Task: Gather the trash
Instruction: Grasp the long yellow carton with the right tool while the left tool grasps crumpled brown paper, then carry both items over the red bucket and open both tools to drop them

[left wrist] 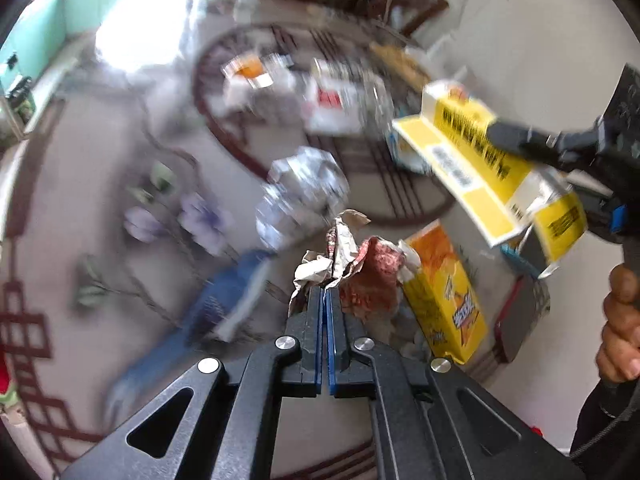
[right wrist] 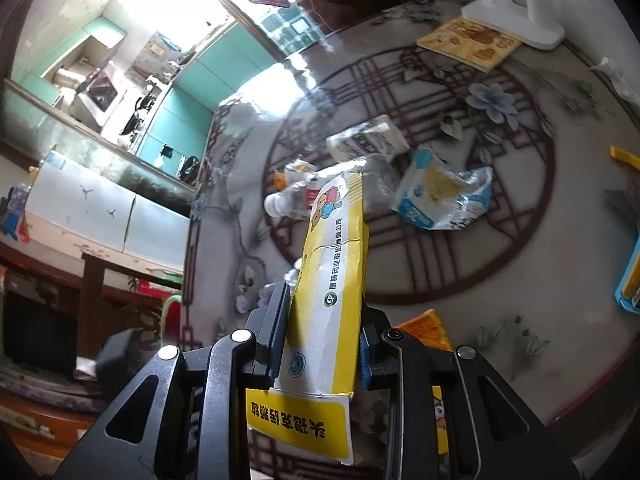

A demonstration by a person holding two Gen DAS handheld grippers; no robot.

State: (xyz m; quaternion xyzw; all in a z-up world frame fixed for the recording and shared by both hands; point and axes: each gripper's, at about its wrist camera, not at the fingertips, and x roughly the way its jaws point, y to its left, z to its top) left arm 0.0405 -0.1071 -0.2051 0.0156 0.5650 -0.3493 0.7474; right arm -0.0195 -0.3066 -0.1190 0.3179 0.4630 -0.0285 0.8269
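My left gripper (left wrist: pixel 325 294) is shut on a crumpled brown and red paper wrapper (left wrist: pixel 348 258), held above the table. My right gripper (right wrist: pixel 324 312) is shut on a yellow and white carton (right wrist: pixel 332 280); the same carton (left wrist: pixel 480 160) and the right gripper (left wrist: pixel 516 140) show at the right of the left wrist view, in the air. On the patterned table lie a crumpled foil ball (left wrist: pixel 304 188), an orange box (left wrist: pixel 444 292), a blue and white snack bag (right wrist: pixel 440 196), a clear plastic bottle (right wrist: pixel 296 196) and a white packet (right wrist: pixel 368 136).
A blue wrapper (left wrist: pixel 224 300) lies left of my left gripper. A yellow book (right wrist: pixel 468 42) and a white lamp base (right wrist: pixel 516 20) sit at the table's far side. A blue box (right wrist: pixel 630 280) is at the right edge. Chairs and a fridge (right wrist: pixel 88 212) stand beyond the left edge.
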